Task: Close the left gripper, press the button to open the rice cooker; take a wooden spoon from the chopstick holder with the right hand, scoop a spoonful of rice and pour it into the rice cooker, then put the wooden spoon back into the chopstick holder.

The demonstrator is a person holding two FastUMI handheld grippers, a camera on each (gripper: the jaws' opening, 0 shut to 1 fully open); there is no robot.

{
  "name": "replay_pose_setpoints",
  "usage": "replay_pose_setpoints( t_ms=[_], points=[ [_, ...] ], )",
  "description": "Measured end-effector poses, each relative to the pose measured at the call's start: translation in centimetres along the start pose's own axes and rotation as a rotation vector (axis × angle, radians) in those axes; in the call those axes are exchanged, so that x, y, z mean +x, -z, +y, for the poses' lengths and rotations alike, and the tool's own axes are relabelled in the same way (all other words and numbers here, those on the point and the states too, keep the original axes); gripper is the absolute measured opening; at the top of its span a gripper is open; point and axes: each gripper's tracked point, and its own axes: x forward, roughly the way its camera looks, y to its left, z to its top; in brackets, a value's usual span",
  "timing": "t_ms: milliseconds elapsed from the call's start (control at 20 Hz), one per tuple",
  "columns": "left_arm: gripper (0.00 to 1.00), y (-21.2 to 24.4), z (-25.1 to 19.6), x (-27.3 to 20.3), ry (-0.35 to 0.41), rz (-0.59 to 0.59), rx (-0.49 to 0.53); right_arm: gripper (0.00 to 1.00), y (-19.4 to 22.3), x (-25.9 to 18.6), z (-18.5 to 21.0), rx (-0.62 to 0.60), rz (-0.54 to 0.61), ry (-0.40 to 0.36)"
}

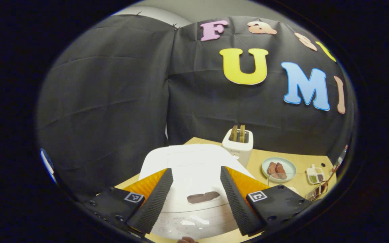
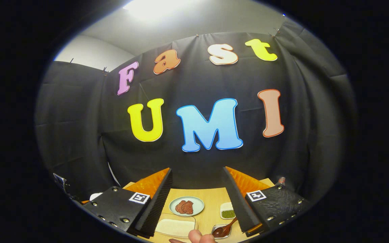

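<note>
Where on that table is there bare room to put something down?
Bare wood shows behind the plate toward the cloth wall, and between the plate and the small green-filled dish. It is crowded near the toaster, beside the rice cooker.

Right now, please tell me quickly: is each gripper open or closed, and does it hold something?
Left gripper: open, holding nothing, above the rice cooker.
Right gripper: open, holding nothing.

The rice cooker (image 1: 191, 175) stands on the table (image 1: 302, 160), at its left part. Behind the rice cooker, to its right, stands a toaster (image 1: 237, 145) with two slices in its slots. Right of the rice cooker lies a plate (image 1: 279, 168) with meat on it. Further right from the rice cooker is a small divided dish (image 1: 316, 174), near the table's edge.
</note>
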Motion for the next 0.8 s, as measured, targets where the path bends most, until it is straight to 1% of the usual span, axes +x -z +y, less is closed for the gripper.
replay_pose_setpoints(
  t_ms=[100, 200, 350, 450, 500, 550, 600, 700, 800],
  points=[
    [0.99, -3.4, -1.2, -0.6, 0.042, -0.044, 0.004, 0.89, 0.0, -0.7, -0.2, 0.001, 0.000, 0.023],
    [0.99, -7.8, -3.3, -1.9, 0.107, -0.100, 0.006, 0.89, 0.5, -1.4, -0.1, -0.011, 0.014, 0.038],
    [0.99, -15.6, -6.7, -4.9, 0.208, -0.204, -0.001, 0.89, 0.2, -2.8, -0.3, -0.027, 0.010, 0.074],
    [0.99, -19.9, -8.6, -7.0, 0.256, -0.252, 0.004, 0.89, 0.0, -3.8, 0.0, -0.032, 0.013, 0.083],
    [0.94, -21.8, -9.6, -7.9, 0.274, -0.271, 0.002, 0.89, -0.2, -4.3, -0.2, -0.044, 0.011, 0.091],
    [0.94, -23.4, -10.6, -8.8, 0.297, -0.281, -0.004, 0.89, -0.5, -4.6, -0.4, -0.056, 0.009, 0.097],
    [0.98, -24.3, -11.5, -9.7, 0.311, -0.291, -0.012, 0.89, -0.8, -4.9, -0.7, -0.067, 0.005, 0.110],
    [0.98, -26.1, -13.4, -11.2, 0.348, -0.301, -0.027, 0.89, -1.5, -5.4, -1.5, -0.078, 0.003, 0.127],
    [0.98, -26.6, -15.0, -12.4, 0.375, -0.304, -0.013, 0.89, -2.4, -5.8, -2.1, -0.057, -0.001, 0.131]
  ],
)
